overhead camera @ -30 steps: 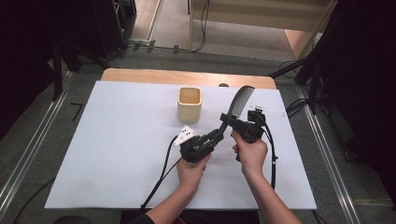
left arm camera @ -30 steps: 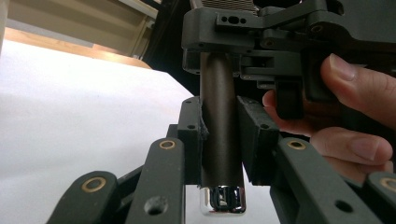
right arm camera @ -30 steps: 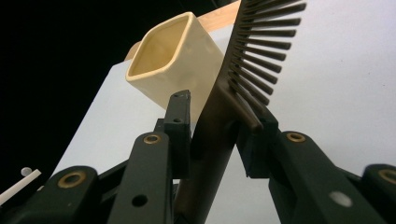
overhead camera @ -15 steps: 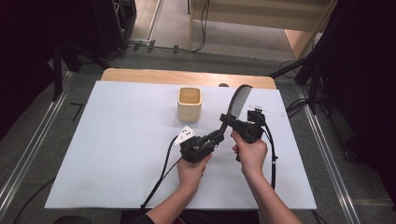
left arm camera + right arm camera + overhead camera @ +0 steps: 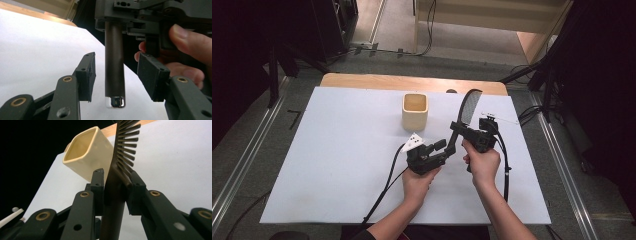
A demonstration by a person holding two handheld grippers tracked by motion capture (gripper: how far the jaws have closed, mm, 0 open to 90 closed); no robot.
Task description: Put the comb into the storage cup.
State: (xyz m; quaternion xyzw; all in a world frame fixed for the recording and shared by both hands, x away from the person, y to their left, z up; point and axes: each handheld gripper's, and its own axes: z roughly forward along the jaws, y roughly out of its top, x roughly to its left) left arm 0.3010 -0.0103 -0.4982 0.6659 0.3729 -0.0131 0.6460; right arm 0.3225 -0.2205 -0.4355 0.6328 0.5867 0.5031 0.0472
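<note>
Your right claw grips one slotted spatula by the upper part of its handle, just below the slotted head, which stands up above the claw. Your left claw is spread wide, one pad on either side of the handle's lower end, touching neither side as far as you can tell. This reads as a hand-over between your claws, or a re-grip lower on the handle. The next move would call for closing the left claw squarely on the handle before the right lets go, so the spatula does not swing. One cream cup stands empty on the white table, beyond the left claw and well apart from it. That makes one spatula, one cup, two claws.
</note>
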